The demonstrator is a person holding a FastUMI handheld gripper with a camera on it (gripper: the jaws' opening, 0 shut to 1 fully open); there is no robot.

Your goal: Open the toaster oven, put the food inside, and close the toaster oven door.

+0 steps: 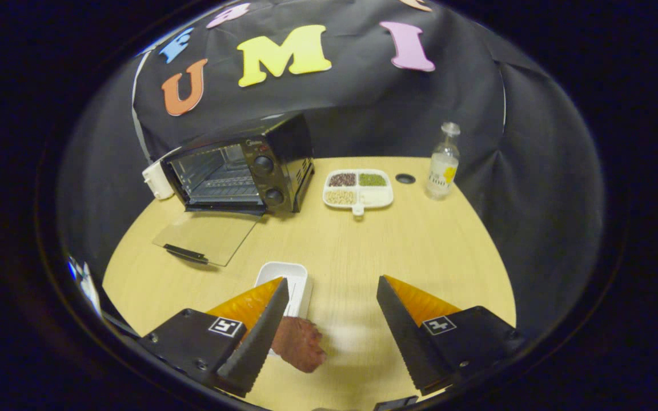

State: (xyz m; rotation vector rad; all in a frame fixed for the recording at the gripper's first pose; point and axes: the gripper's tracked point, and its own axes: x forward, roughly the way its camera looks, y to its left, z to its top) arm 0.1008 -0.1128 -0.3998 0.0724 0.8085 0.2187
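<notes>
Gripper [332, 319]: fingers spread wide, holding nothing.
Food [299, 344]: reddish piece beside a white tray [289, 279], near the table's front edge.
Toaster oven [237, 171]: back-left corner, door [206, 237] open (lying flat).
Risk: an off-centre grasp could nudge the food aside.

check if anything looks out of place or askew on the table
One thing: the brown piece of food lies half off the white tray, on the bare table beside a finger of the open gripper. The toaster oven door is down, as expected.
</notes>
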